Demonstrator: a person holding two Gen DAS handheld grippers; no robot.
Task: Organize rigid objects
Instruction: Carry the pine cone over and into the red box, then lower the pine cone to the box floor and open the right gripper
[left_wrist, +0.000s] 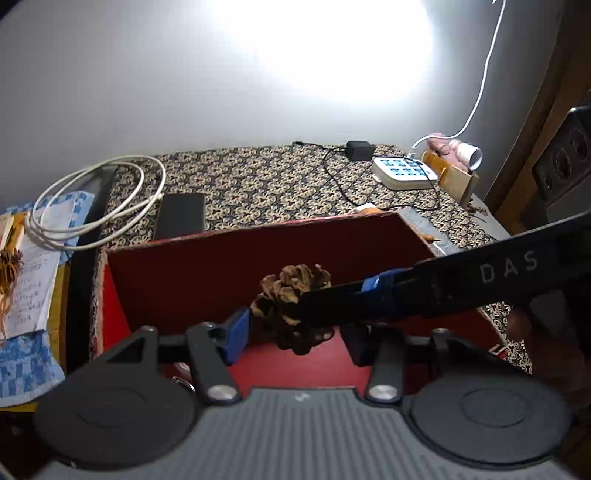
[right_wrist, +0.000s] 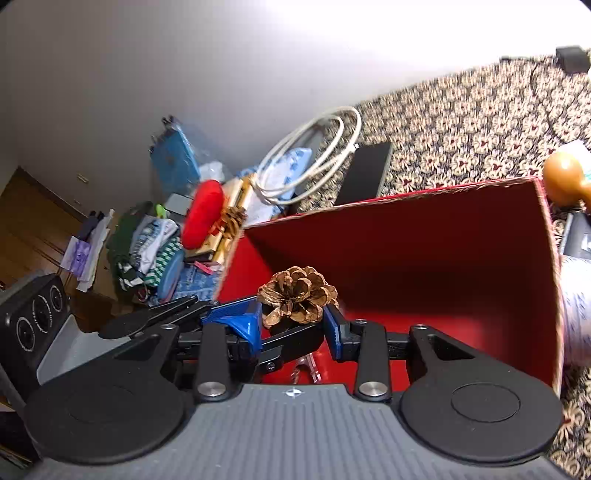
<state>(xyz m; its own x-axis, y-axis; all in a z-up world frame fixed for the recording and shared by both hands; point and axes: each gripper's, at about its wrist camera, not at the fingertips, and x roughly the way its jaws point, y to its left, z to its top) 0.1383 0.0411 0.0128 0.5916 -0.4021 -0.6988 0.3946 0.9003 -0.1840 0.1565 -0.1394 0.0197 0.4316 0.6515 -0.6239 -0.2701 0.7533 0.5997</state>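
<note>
Covering the table, floral-patterned cloth (left_wrist: 266, 177); behind, white wall (left_wrist: 147, 74) with glare.

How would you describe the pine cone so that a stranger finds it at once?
Look for the big red box on the patterned tablecloth. Over its open top, two grippers meet, and the pine cone sits between their blue fingers. It alone is brown and scaly.

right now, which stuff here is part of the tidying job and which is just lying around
Job:
pine cone
red box
left tongs
right tongs

Lying about:
coiled white cable
white keypad
black adapter
red cushion
</note>
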